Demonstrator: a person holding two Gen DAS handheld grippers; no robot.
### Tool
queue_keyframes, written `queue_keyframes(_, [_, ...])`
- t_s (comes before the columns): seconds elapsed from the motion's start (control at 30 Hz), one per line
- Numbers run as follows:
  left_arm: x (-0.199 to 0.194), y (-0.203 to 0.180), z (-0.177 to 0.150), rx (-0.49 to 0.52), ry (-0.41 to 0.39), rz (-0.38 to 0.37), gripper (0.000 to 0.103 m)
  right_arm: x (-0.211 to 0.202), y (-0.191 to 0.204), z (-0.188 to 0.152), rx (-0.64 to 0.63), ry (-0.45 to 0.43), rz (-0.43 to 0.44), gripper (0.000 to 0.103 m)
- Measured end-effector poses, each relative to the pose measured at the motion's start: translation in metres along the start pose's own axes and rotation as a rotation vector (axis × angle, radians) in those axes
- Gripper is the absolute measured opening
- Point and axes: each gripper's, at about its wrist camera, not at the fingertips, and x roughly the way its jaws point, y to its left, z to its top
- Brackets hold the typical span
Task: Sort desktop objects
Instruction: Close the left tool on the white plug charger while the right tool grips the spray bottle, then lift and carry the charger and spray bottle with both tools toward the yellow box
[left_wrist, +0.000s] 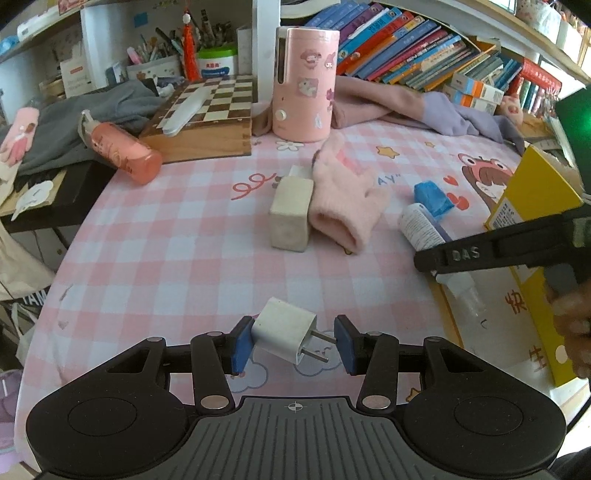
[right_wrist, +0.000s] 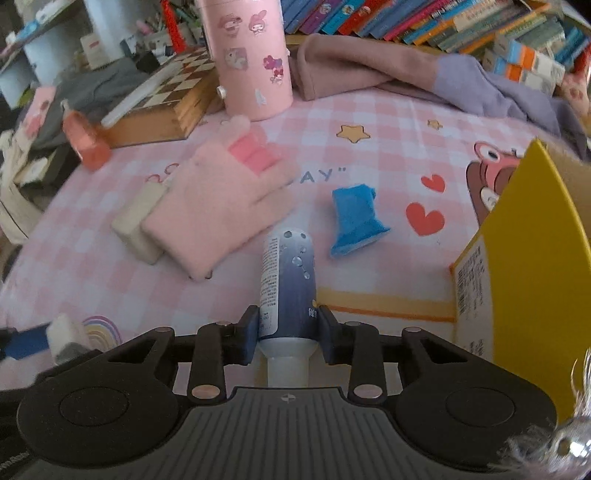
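A white charger plug (left_wrist: 284, 332) sits between the blue pads of my left gripper (left_wrist: 293, 343), low over the pink checked tablecloth (left_wrist: 166, 258). One pad presses its body and the other meets a prong tip, so the gripper is shut on it. My right gripper (right_wrist: 287, 332) is shut on the lower end of a blue-and-white bottle (right_wrist: 291, 273), which lies pointing away from me. In the left wrist view the same bottle (left_wrist: 419, 225) shows under a black finger (left_wrist: 458, 256) of the right gripper. A pink glove (right_wrist: 218, 206) leans on a beige block (left_wrist: 290, 214) mid-table.
A blue cloth scrap (right_wrist: 354, 218) lies just right of the bottle. An open yellow box (right_wrist: 524, 258) stands at the right edge. At the back are a pink sticker-covered canister (left_wrist: 304, 85), a wooden chessboard box (left_wrist: 207, 122), an orange-pink bottle (left_wrist: 122, 151), crumpled clothes (left_wrist: 406, 103) and books.
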Motion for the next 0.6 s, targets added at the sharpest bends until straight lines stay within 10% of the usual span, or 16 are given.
queue_keyframes(0.6, [-0.015,-0.002,0.002,-0.01,-0.044,-0.033,0.046,-0.005,0.007,0.003,-0.114,-0.064,0.036,0.03])
